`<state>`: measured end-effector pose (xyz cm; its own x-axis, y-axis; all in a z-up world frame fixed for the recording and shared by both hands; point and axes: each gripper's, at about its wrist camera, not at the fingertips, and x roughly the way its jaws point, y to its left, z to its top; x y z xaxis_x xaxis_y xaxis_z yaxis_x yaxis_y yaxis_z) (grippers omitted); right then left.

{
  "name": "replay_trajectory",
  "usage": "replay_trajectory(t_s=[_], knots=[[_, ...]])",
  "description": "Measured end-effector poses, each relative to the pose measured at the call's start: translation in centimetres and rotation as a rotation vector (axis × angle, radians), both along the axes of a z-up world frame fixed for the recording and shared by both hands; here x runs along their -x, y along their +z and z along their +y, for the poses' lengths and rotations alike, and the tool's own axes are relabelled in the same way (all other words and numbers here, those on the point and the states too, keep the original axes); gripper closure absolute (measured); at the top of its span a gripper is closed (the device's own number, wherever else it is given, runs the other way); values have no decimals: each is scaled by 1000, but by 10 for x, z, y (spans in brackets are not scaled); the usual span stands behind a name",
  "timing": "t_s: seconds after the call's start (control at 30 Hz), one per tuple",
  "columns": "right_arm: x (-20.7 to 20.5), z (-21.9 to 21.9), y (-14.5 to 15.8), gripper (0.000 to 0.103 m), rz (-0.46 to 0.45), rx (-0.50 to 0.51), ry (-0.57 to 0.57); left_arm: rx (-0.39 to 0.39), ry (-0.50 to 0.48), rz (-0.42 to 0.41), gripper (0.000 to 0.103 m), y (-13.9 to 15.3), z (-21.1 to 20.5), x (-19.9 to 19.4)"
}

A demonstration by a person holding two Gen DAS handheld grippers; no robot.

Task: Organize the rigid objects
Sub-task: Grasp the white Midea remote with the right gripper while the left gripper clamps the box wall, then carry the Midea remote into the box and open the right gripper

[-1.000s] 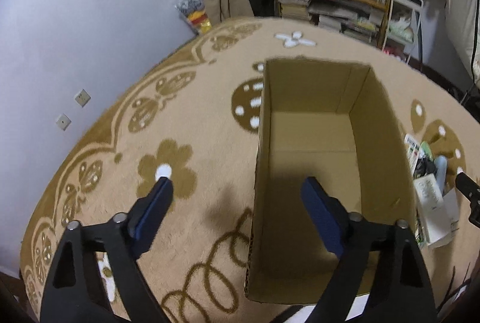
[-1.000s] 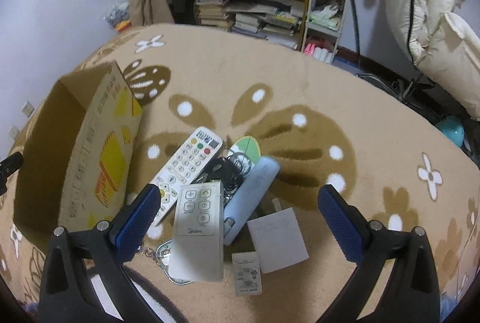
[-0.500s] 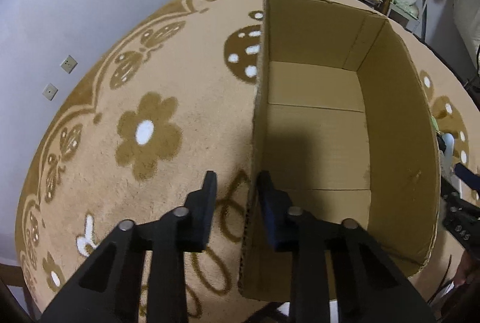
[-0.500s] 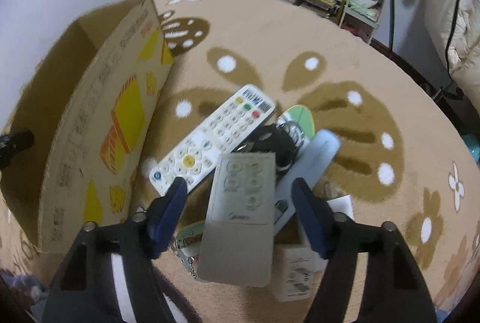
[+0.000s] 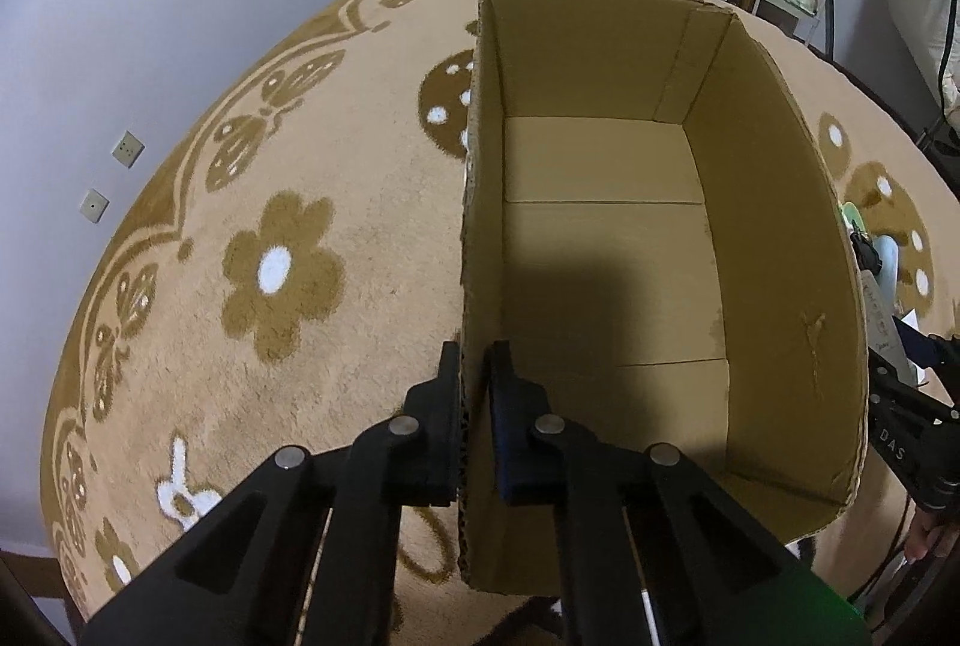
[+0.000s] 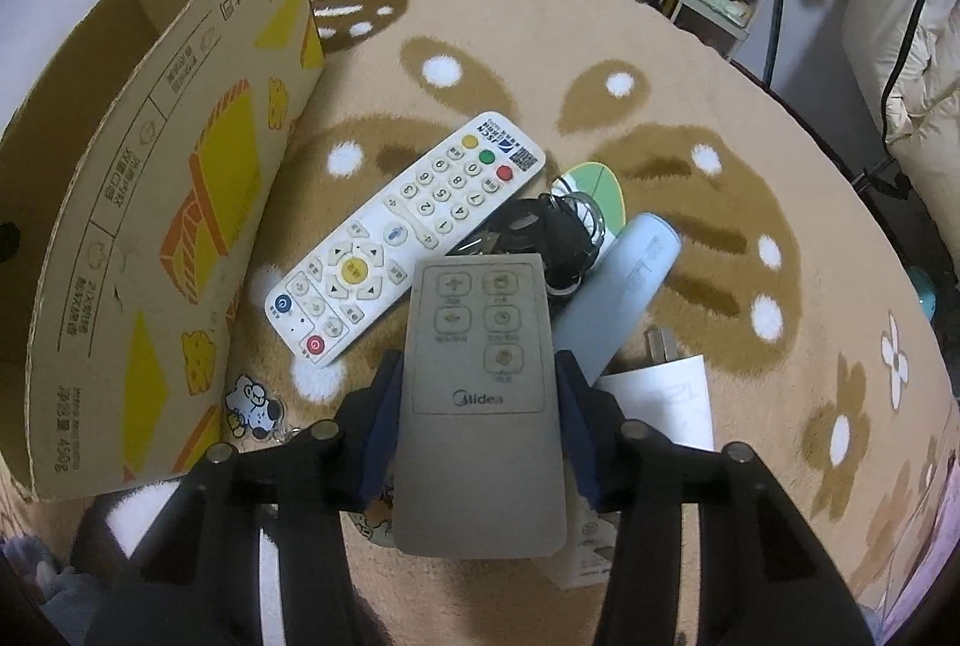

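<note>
Box (image 5: pixel 606 250) is bare inside; nothing packed yet. My left gripper (image 5: pixel 474 394) pinches its near wall. My right gripper (image 6: pixel 480 394) clamps the grey remote (image 6: pixel 480 382) over the carpet pile; white remote (image 6: pixel 408 238), keys (image 6: pixel 552 232), tube (image 6: pixel 624 292) remain.

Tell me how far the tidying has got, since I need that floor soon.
Barely begun: the cardboard box holds nothing. The left claw pinches its wall; the right claw grips the grey remote. The white remote, keys and blue tube lie on the rug.
</note>
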<state>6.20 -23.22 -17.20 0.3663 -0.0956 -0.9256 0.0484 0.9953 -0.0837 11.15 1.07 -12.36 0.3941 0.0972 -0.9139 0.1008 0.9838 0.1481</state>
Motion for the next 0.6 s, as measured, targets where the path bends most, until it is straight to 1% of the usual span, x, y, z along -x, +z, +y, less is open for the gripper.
replay_trajectory(t_s=[0.17,0.33,0.47,0.6], knots=[[1,-3,4,52,-24,-12,-19,-7,-12,-5,97,1,-5,4],[1,-5,24,52,-95,-58,-39,-16,-21,-10,97,1,-8,6],[-1,-4,34,52,-131,-88,-37,-9,-14,-13,97,3,-6,6],[-6,2,47,52,-162,-92,-18,-12,-18,-14,97,2,-8,7]])
